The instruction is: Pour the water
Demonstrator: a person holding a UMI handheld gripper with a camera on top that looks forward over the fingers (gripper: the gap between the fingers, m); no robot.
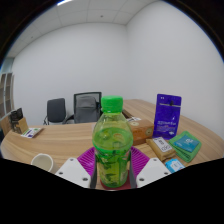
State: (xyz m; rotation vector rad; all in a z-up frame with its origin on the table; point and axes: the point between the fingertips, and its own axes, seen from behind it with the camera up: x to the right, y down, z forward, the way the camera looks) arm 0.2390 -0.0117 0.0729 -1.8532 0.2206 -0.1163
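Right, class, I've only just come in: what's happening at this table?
A hand-held gripper is clamped on a clear green bottle with a green cap, held upright between its pink-padded fingers above a wooden table. A white cup stands off to one side. Boxes, among them a purple package, lie on the other. No pouring has begun.

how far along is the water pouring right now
Done: the hand-held gripper has the green-capped bottle clamped between its pink pads, upright over the wooden table. In hand: carrying it. Left: the green cap is on, so opening and pouring remain; a white cup stands to the left.
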